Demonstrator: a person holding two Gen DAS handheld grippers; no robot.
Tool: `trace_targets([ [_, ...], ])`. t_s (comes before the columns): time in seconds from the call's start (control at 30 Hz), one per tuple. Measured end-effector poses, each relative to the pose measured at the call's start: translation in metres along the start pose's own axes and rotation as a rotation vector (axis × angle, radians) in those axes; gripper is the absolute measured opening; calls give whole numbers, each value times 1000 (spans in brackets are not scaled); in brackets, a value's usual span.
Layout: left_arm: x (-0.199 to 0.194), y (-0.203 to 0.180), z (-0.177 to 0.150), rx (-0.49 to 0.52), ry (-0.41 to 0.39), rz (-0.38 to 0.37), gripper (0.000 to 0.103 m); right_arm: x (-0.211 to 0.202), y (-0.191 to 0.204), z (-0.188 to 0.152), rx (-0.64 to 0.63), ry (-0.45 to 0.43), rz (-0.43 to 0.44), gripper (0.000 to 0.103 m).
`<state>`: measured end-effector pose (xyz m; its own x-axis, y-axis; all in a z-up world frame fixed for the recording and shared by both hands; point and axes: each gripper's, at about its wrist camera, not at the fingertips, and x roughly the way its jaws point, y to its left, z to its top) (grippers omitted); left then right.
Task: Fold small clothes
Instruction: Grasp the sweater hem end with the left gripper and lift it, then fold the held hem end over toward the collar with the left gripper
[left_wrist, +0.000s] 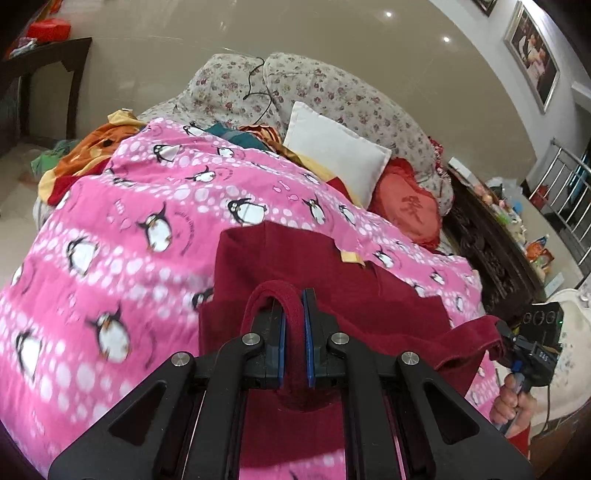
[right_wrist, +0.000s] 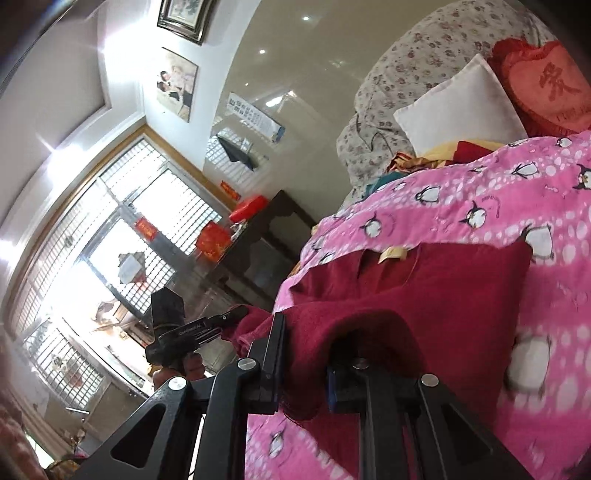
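Note:
A dark red garment (left_wrist: 303, 258) lies partly spread on the pink penguin blanket (left_wrist: 129, 206), with a yellow label near its far edge. My left gripper (left_wrist: 293, 314) is shut on a rolled hem of the garment, which loops up between the blue pads. In the left wrist view the right gripper (left_wrist: 506, 338) shows at the right edge, clamped on another corner of the cloth. The right wrist view has the dark red garment (right_wrist: 424, 288) draped over my right gripper (right_wrist: 306, 354), shut on a thick fold. The left gripper (right_wrist: 236, 317) holds the far corner at left there.
A white pillow (left_wrist: 336, 155), a red embroidered cushion (left_wrist: 410, 206) and floral bedding (left_wrist: 332, 88) lie at the bed's head. Orange and yellow clothes (left_wrist: 85, 155) pile at the left. A dark carved bedside cabinet (left_wrist: 491, 251) stands right, a dark table (right_wrist: 266, 236) by the barred window.

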<state>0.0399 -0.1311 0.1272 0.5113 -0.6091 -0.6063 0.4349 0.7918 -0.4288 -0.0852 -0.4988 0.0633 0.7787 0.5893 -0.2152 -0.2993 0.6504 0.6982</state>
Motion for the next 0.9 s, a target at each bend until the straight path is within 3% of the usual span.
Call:
trace_targets([
  [0.33, 66, -1, 36, 0, 32, 50, 7, 29, -69, 38, 139, -40, -116, 17],
  [0.43, 85, 6, 46, -23, 69, 19, 8, 34, -90, 43, 204, -24, -163, 28],
  [0.57, 89, 8, 54, -24, 83, -14, 11, 22, -95, 48, 248, -61, -126, 46],
  [0.7, 82, 7, 55, -26, 83, -16, 23, -3, -80, 59, 213, -169, -164, 49],
  [0.8, 77, 8, 55, -32, 89, -11, 29, -11, -62, 66, 164, -177, -136, 49],
  [0.83, 75, 9, 55, -35, 83, 0, 37, -5, -49, 66, 104, -140, -165, 49],
  [0.87, 70, 10, 55, -36, 55, 34, 61, -5, -49, 66, 104, -140, -165, 49],
  [0.9, 63, 13, 56, -49, 7, 60, 75, 3, -40, 65, 58, -106, -184, 49],
])
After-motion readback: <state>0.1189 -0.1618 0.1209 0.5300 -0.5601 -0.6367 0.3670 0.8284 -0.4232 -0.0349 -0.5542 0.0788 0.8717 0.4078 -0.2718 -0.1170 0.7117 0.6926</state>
